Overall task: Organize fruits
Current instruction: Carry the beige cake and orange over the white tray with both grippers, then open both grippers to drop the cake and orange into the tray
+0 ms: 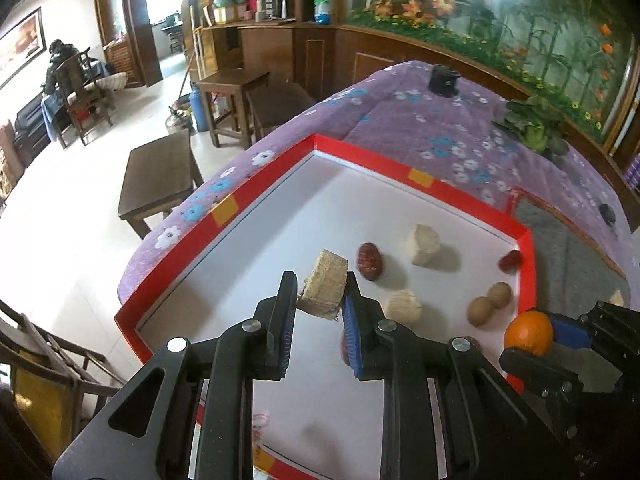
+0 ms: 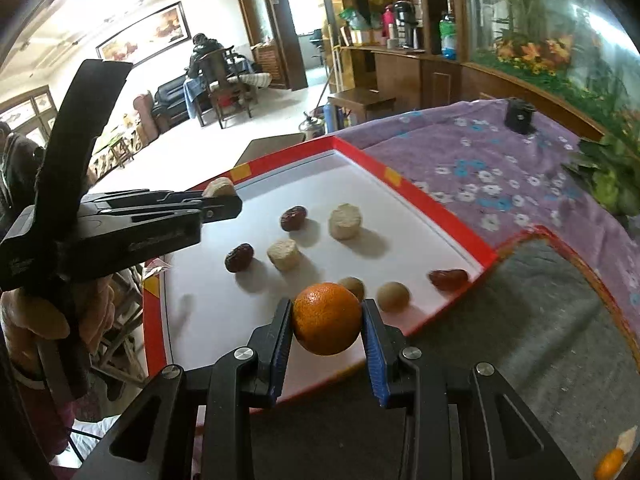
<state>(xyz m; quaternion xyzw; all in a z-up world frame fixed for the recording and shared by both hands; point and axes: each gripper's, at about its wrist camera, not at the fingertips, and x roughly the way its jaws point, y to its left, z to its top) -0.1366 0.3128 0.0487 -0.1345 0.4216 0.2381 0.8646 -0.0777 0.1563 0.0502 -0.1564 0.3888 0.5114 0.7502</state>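
Observation:
My left gripper (image 1: 322,294) is shut on a pale beige chunk (image 1: 323,289), held above the white floor of the red-rimmed tray (image 1: 276,168). My right gripper (image 2: 326,322) is shut on an orange (image 2: 326,318) over the tray's near right corner; the same orange (image 1: 529,332) shows at the right edge of the left wrist view. Loose in the tray lie two more beige chunks (image 2: 345,221) (image 2: 283,254), red dates (image 2: 293,218) (image 2: 239,257) (image 2: 449,279) and two small brown round fruits (image 2: 393,296) (image 1: 481,311).
A grey mat with a red border (image 2: 552,320) lies right of the tray on the purple flowered cloth (image 2: 480,160). A small orange piece (image 2: 610,462) sits at its near corner. A black object (image 2: 519,114) and green leaves (image 2: 612,176) stand further back.

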